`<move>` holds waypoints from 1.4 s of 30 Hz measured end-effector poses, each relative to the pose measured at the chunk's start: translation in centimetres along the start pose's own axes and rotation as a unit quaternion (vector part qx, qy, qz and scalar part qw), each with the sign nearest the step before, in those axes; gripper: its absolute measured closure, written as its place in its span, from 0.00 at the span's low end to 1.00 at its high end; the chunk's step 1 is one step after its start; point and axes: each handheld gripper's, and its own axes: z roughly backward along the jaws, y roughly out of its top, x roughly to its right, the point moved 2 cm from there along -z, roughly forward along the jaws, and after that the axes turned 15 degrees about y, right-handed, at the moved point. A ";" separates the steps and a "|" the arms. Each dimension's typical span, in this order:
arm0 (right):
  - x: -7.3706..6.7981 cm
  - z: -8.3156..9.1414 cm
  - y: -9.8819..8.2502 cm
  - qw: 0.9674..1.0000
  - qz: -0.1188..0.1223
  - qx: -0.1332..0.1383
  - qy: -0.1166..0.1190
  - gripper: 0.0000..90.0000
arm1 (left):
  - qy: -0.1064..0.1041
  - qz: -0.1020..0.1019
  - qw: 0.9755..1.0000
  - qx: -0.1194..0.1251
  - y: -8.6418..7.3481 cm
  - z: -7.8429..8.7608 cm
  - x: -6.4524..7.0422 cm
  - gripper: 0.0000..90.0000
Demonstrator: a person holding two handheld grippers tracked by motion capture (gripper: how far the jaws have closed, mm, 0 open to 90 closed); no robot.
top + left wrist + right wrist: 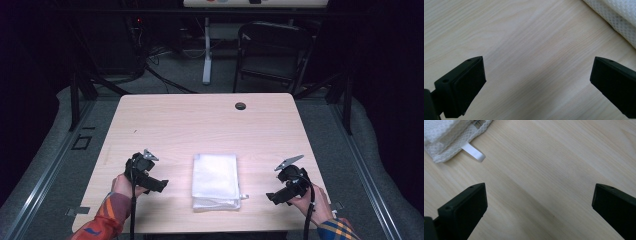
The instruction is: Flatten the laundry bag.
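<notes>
Down at the near edge of the table [150, 115] we have both forearms coming in, sleeves in orange and plaid, one claw in each hand. Our left claw [161, 185] sits close to the near left corner, its tips turned inward toward the middle of the table. In the left gripper view its two black jaws stand spread as wide as they go, nothing but bare pale wood between them — it has hold of nothing. Our right claw [272, 197] mirrors it by the near right corner, tips also aimed inward, and the right gripper view tells the same story: jaws wide apart, empty, wood grain beneath.

Between the two, a little nearer the near edge than the far one, lies the folded white mesh bag [215, 181] — flat on the table, lined up squarely with its edges, apart from both claws. A small white tab [473, 151] sticks out from its near right corner; we see it lying on the wood just beyond the right claw's reach.

Farther on, the table runs bare up to a dark round cable hole [240, 105] close to the far edge. Past that, on the floor, stands a dark folding chair [272, 52].
</notes>
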 end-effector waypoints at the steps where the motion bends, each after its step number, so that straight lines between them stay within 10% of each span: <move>1: -0.1 0.0 0.0 1.000 -0.002 0.005 -0.001 0.00 | 0.000 0.000 1.000 0.000 0.0 0.0 0.0 0.00; 19: -0.3 -0.4 0.2 1.000 -0.003 -0.013 0.015 0.00 | -0.045 -0.029 0.998 0.038 1.1 1.7 2.6 0.00; 42: -0.6 -1.1 0.4 0.999 0.000 -0.030 0.031 0.02 | -0.095 -0.103 0.987 0.075 3.4 2.1 6.9 0.00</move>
